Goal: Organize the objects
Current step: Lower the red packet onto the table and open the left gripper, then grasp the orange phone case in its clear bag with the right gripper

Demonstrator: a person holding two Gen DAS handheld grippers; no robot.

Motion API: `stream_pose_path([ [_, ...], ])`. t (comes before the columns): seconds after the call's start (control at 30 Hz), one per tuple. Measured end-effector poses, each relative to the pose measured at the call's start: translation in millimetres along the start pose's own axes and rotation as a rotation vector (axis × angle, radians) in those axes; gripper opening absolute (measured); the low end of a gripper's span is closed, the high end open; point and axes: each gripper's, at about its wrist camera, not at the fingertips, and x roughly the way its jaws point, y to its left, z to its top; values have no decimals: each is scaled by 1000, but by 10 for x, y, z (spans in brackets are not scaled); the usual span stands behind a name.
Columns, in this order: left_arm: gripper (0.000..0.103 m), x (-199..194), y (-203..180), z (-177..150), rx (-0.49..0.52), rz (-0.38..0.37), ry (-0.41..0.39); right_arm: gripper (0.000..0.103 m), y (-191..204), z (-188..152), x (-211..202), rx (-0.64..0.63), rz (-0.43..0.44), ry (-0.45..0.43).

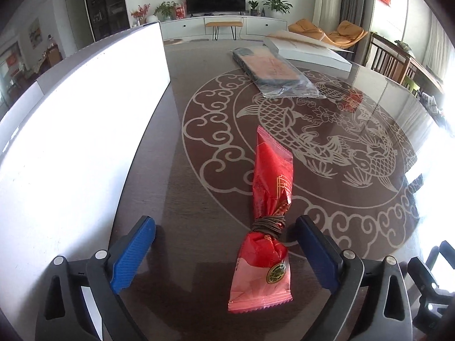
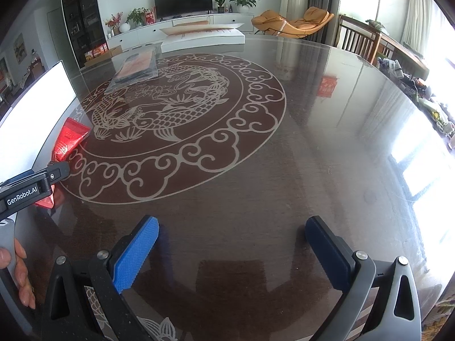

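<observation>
A long red snack packet [image 1: 273,187] lies flat on the glass-topped table [image 1: 176,153], with brown cord [image 1: 268,224] wound around its middle. My left gripper [image 1: 224,223] is open, and the packet lies between its blue pads without being pressed by them; the cord sits close to the right pad [image 1: 312,255]. In the right wrist view the same packet [image 2: 69,139] shows at the far left, partly behind the left gripper's finger [image 2: 54,174]. My right gripper [image 2: 232,223] stands open over bare table with nothing between its fingers.
A tall white box [image 1: 85,113] stands close on the left of the packet. Farther back lie a plastic-wrapped flat package [image 1: 273,71] and a flat white box [image 1: 307,49]. A person's hand [image 2: 20,270] holds the left gripper's handle. Chairs line the table's right side.
</observation>
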Motion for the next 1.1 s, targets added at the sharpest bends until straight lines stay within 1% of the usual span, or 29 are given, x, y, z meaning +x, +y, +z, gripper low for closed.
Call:
stream_pose_path([
  [0.1,101,11,-2,22,-12,10,19,103,3,2,3,0,-1,0],
  [0.2,102,18,-1,15,5,-2,2,103,3,1,4,0,-1,0],
  [0.4,103,39,-1,30,9,-10,-9,103,2,2,4,0,0,0],
  [0.47,103,50,-6,37,0,-2,-16,103,2,2,4,0,0,0],
  [1.03,103,73,-6,71,-8,-4,-15,103,6,5,9,-1,2,2],
  [1.1,103,72,-7,70,-8,-4,-15,103,-8,31,12,-5,16,18],
])
